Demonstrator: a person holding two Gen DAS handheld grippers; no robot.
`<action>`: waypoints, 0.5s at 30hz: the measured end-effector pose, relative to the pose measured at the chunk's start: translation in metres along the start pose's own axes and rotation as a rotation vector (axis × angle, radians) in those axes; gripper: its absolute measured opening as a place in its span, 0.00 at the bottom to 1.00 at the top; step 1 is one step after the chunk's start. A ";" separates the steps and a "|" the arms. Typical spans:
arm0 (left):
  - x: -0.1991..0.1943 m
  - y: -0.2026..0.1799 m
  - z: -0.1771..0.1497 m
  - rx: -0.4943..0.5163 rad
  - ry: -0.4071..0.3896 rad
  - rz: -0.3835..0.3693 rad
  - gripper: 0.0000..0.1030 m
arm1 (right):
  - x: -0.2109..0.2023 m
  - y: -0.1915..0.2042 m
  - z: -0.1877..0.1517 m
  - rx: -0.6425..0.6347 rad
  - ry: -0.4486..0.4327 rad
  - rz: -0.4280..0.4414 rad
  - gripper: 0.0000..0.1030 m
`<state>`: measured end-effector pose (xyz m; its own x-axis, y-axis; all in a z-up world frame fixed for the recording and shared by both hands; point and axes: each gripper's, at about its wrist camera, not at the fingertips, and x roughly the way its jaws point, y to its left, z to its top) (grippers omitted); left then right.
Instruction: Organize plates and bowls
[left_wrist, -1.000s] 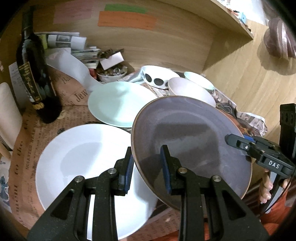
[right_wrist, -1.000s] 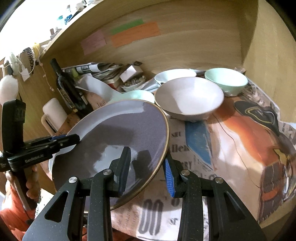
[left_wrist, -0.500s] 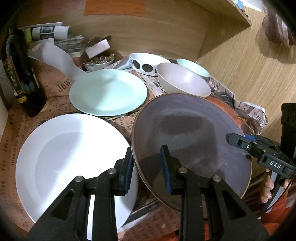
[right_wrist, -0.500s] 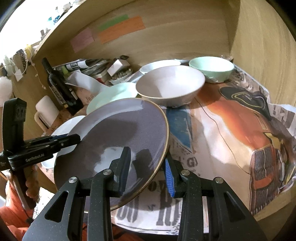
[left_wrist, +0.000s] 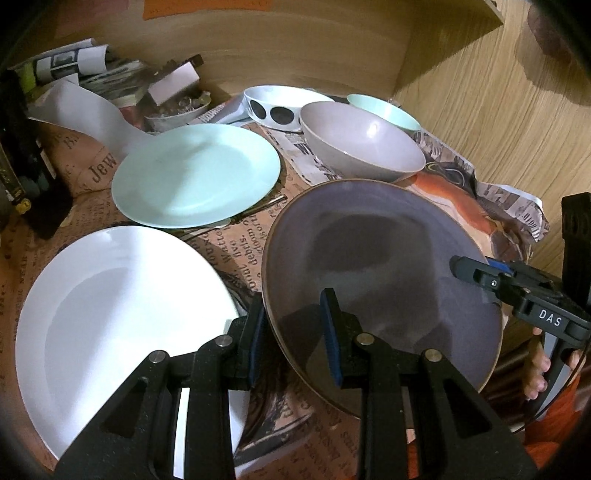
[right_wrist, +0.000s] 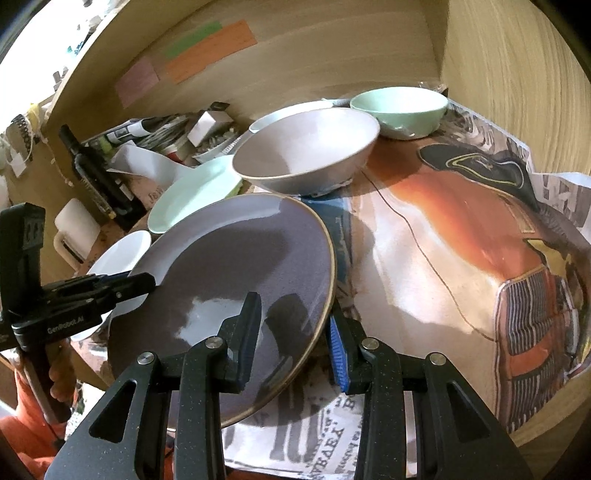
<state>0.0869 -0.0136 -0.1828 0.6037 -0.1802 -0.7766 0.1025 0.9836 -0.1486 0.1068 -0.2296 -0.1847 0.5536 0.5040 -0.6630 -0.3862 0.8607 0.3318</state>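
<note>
Lowered since a second ago, the grey plate (left_wrist: 384, 266) sits nearer the newspaper-covered surface (left_wrist: 236, 247), beside the white plate (left_wrist: 122, 317). Left wrist view: left claw (left_wrist: 293, 328) clamps its near rim. Right wrist view: right claw (right_wrist: 295, 332) clamps the opposite rim; grey bowl (right_wrist: 306, 147) sits behind.

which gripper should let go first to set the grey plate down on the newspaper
Probably the right gripper: its edge of the grey plate lies over bare newspaper, while the left gripper sits close beside the white plate.
</note>
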 end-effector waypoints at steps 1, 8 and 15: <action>0.002 0.000 0.000 -0.002 0.006 -0.001 0.28 | 0.001 -0.001 0.000 -0.001 0.001 -0.001 0.30; 0.007 -0.003 0.001 0.018 0.002 0.025 0.28 | 0.008 -0.004 0.000 -0.013 0.014 -0.014 0.30; 0.009 -0.010 0.001 0.071 0.007 0.074 0.28 | 0.009 -0.003 0.000 -0.032 0.022 -0.011 0.31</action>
<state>0.0915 -0.0252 -0.1876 0.6066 -0.1064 -0.7878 0.1133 0.9925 -0.0468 0.1132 -0.2277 -0.1919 0.5422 0.4922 -0.6810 -0.4036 0.8634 0.3026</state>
